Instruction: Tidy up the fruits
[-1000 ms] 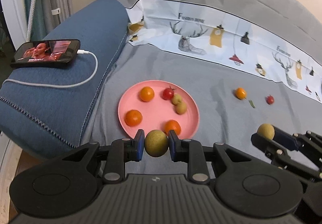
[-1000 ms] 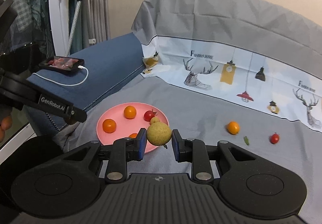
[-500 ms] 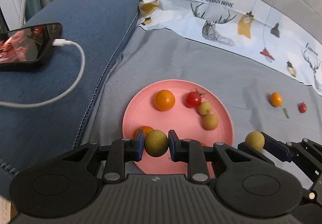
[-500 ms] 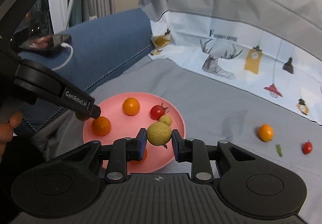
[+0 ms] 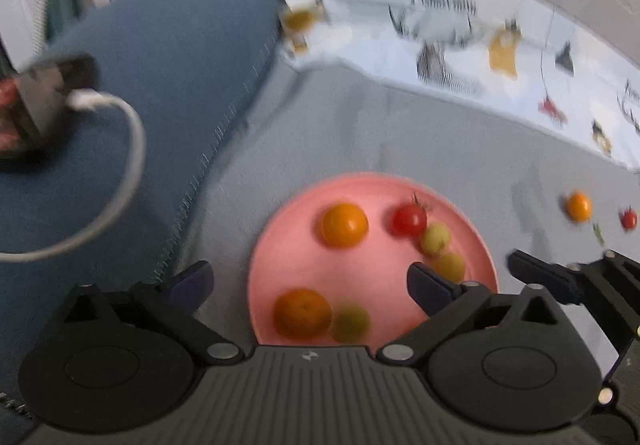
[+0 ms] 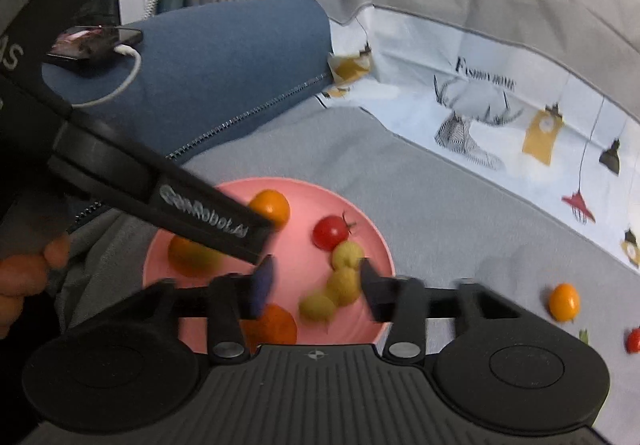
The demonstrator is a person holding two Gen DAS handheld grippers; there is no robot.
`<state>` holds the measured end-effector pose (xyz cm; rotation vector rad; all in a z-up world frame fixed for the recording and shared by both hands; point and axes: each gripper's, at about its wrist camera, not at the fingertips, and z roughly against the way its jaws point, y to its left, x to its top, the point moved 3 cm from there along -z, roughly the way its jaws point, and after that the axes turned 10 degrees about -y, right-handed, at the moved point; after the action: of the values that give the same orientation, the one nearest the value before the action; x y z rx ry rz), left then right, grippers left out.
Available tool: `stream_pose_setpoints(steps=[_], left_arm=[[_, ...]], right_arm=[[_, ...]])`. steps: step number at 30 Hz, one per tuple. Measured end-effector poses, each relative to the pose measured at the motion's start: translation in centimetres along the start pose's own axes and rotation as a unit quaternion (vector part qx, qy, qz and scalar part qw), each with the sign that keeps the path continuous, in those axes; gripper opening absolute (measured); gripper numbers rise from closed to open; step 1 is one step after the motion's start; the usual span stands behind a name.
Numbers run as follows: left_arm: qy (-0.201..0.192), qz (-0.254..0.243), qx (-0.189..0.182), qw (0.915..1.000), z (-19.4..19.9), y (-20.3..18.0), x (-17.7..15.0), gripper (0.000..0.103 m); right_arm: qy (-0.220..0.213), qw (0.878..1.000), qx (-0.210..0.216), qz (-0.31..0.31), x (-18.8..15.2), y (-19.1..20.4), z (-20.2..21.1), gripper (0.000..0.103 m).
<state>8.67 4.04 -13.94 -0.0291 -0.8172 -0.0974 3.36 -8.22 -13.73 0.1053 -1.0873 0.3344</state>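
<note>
A pink plate (image 5: 384,285) (image 6: 296,265) lies on the grey cloth and holds oranges, a red tomato and several yellow-green fruits. My left gripper (image 5: 310,283) is open over the plate's near left side, with a blurred green fruit (image 5: 351,323) on the plate below it beside an orange (image 5: 303,313). My right gripper (image 6: 316,285) is open over the plate's near right, with a yellow-green fruit (image 6: 318,307) between its fingers on the plate. The left gripper's finger (image 6: 192,213) crosses the right wrist view.
A small orange (image 5: 579,206) (image 6: 564,301) and a small red tomato (image 5: 629,219) (image 6: 634,339) lie on the cloth to the right. A blue cushion (image 5: 160,85) at left carries a phone (image 6: 94,43) with a white cable (image 5: 128,165).
Both grippers have moved in over the plate and opened. The green fruit from the left and the yellow-green fruit from the right now lie on the plate.
</note>
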Motion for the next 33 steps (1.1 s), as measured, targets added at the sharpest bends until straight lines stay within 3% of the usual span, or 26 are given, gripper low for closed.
stream_pose_setpoints(steps=[6, 13, 18, 23, 33], left_arm=[[0.020, -0.024, -0.006, 0.9995, 2.5, -0.3, -1.4, 0.103], [0.034, -0.011, -0.011, 0.9993, 8.0, -0.2, -3.9, 0.103], [0.014, -0.009, -0.003, 0.9999, 12.5, -0.4, -4.5, 0.103], [-0.015, 0.001, 0.016, 0.9998, 16.5, -0.5, -5.2, 0.103], [-0.053, -0.004, 0.021, 0.9983, 21.1, -1.0, -5.9, 0.103]], right_arm=[[0.011, 1.000, -0.006, -0.005, -0.6, 0.2, 3.1, 0.082], [0.037, 0.997, -0.020, -0.068, -1.7, 0.2, 8.7, 0.089], [0.020, 0.995, -0.030, -0.089, -1.3, 0.5, 12.6, 0.092], [-0.010, 0.997, -0.036, -0.072, -0.7, 1.4, 16.3, 0.094], [-0.056, 0.993, -0.060, -0.080, -0.4, 1.3, 21.7, 0.096]])
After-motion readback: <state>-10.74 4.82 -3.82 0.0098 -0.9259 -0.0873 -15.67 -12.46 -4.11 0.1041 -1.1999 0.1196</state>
